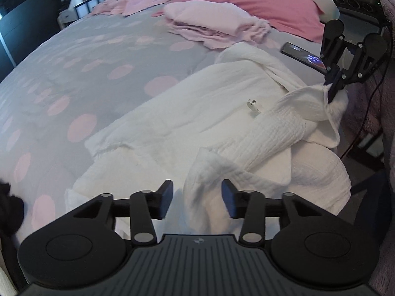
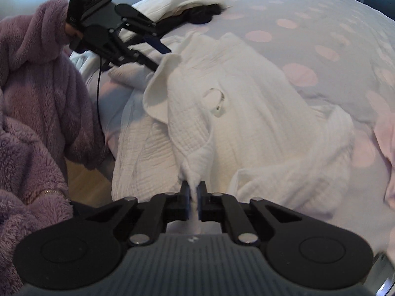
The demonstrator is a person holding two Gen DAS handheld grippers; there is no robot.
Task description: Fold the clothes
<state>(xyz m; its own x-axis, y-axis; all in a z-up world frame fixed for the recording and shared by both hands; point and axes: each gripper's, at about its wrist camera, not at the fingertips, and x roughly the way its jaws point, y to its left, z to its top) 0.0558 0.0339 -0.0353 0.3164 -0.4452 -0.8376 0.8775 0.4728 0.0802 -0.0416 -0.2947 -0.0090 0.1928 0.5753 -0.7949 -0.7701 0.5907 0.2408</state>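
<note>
The crinkled white cotton garment [image 1: 197,113] is lying rumpled on the dotted grey bed [image 1: 74,56]; soft and floppy, it is probably best gripped at edges. The right gripper [image 2: 194,192] is pinching a fold; the left gripper [image 1: 196,198] is standing apart, empty.

The left claw [image 1: 197,198] is hanging open over a white garment [image 1: 197,123] that is lying rumpled on the bed [image 1: 86,56]. Far right, the right claw [image 1: 330,93] is pinching the garment's raised corner.
</note>
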